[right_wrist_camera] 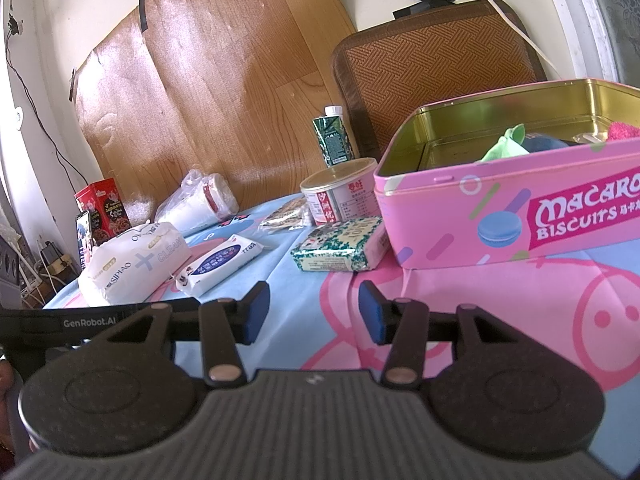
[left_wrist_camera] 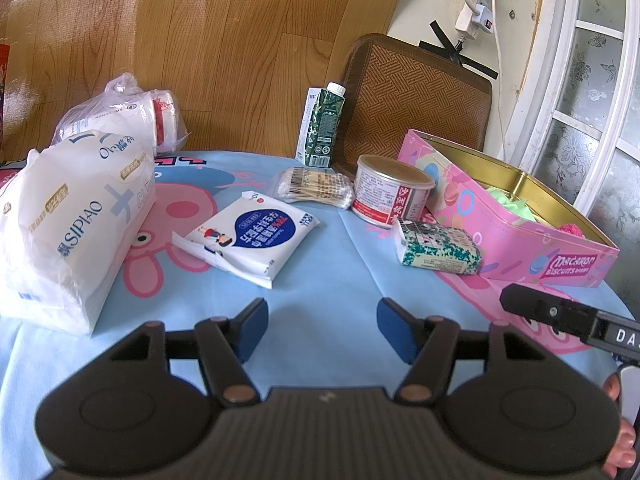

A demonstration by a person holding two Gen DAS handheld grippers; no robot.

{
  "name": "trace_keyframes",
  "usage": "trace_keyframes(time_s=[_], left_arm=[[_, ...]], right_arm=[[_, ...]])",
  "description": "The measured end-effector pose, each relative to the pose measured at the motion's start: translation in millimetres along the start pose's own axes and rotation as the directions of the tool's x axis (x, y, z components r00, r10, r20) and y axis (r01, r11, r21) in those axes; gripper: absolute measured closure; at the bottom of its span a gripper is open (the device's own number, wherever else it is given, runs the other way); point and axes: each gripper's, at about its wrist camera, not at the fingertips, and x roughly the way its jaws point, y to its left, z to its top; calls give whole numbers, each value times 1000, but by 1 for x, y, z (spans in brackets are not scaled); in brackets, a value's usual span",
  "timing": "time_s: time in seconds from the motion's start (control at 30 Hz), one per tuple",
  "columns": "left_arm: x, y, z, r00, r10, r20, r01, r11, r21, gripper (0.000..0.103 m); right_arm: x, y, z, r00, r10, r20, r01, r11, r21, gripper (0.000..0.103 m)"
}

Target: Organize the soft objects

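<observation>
1. Soft packs lie on the bench (left_wrist_camera: 320,280), which is covered by a blue cartoon cloth: big tissue pack (left_wrist_camera: 68,224) at far left, flat wipes pack (left_wrist_camera: 248,236) in the middle, small green-patterned tissue pack (left_wrist_camera: 438,246) to the right.
2. Pink biscuit tin (left_wrist_camera: 520,240) sits open at right, lid off; a green cloth (right_wrist_camera: 506,144), something dark blue and a pink fuzzy item (right_wrist_camera: 624,130) lie inside.
3. Small green-patterned tissue pack lies against the tin's near wall, just in front of the round can (left_wrist_camera: 390,196).
4. Left tool (left_wrist_camera: 320,330): jaws partly open, nothing between the blue pads, above bare cloth.
5. Wipes pack is ahead of the left tool and slightly left, apart from it; big tissue pack further left.
6. Right tool (right_wrist_camera: 308,312): jaws partly open, empty, above the pink cartoon print.
7. Small tissue pack is straight ahead of the right tool, near but not touching; tin ahead-right.
8. Cotton swab bag (left_wrist_camera: 316,190) lies between wipes pack and can; green carton (left_wrist_camera: 322,126) stands upright behind it.
9. Bagged white roll (left_wrist_camera: 132,116) lies at the back left, behind the big tissue pack.
10. Right tool's tip shows at the right edge in the left wrist view, near the tin's front corner.
</observation>
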Motion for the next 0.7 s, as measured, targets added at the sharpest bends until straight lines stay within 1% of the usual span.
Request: trace_keyframes(time_s=[0.7], left_arm=[[0,-1,1,1000,1,-2,-1,1000,0,41]], right_arm=[[-1,0,0,1000,1,-1,-1,1000,-1,51]])
